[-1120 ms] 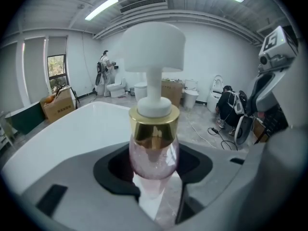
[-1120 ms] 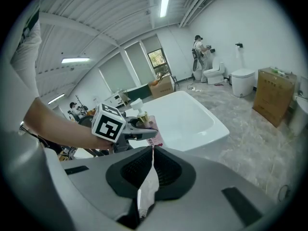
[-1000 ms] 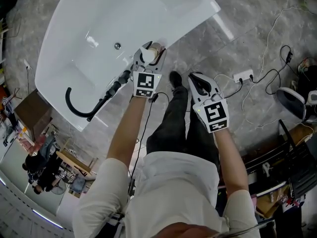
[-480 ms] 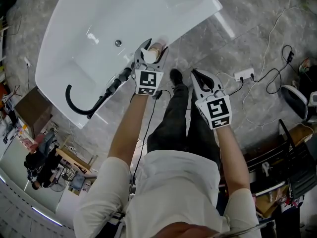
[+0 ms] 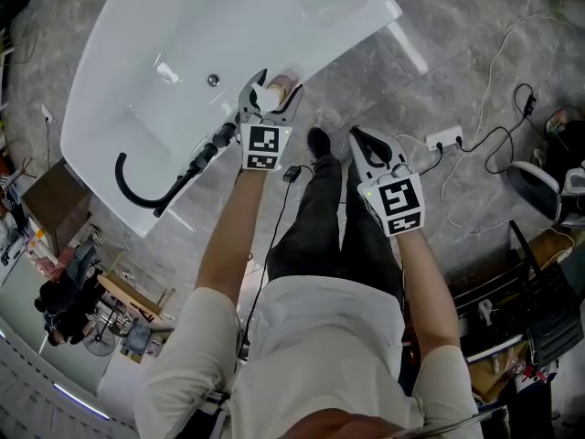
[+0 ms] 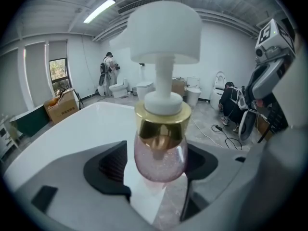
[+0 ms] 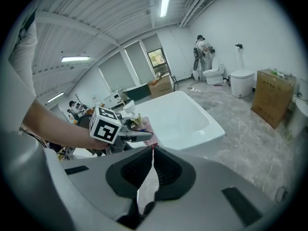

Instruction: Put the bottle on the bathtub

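Bathtub (image 5: 137, 44) rim: left gripper (image 5: 271, 92) (arm outstretched), jaws just opened wide round the bottle (image 6: 160, 158) — right gripper (image 5: 366, 141) closed.

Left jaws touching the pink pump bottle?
Cannot tell. Left gripper view: jaws of the left gripper, just opening, flank the pink pump bottle; a gap shows on one side only.

I find nothing readable: the white marker cube (image 5: 263, 147) on the left tongs (image 5: 271, 88) bears only black squares (a code, not lettering), and print on the brown cardboard box (image 6: 63, 105) is blurred.
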{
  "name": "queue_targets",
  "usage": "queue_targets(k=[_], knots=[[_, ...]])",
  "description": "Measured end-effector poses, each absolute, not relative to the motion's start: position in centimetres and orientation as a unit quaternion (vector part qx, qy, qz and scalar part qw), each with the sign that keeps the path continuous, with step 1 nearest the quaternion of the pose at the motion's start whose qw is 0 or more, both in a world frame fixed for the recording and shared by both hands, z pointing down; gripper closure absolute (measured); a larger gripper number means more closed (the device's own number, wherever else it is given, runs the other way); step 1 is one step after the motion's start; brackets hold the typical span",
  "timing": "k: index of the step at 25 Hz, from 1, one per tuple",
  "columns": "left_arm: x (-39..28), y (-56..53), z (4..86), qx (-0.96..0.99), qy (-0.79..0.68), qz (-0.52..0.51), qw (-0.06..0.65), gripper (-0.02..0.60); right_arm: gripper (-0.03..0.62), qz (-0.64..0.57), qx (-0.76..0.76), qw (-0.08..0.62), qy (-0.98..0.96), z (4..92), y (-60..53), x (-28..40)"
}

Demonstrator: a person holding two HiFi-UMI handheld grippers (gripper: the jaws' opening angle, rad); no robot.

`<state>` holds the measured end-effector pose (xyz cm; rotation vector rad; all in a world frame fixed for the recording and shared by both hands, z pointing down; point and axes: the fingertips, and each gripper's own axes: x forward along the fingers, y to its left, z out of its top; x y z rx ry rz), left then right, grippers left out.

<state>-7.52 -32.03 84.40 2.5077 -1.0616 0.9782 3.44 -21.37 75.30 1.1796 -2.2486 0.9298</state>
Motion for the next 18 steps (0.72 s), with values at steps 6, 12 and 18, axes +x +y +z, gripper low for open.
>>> queue_targets(k=[6,12,18], knots=[[-7.5,-31.7,83.6,0.857,-0.377,0.326,0.132,0.247,0.560,0.329,0.420,0.223,-0.816,74.7,-20.7,4.1],[-8.2,-30.9,81.6,0.852,-0.392,0.319,0.135,0.235,0.560,0.313,0.409,0.233,-0.825,73.2,-20.2,4.4],[-9.6,-29.0,78.3,0.841,-0.417,0.311,0.149,0.232,0.560,0.289,0.400,0.240,-0.836,69.5,-19.3,4.5]])
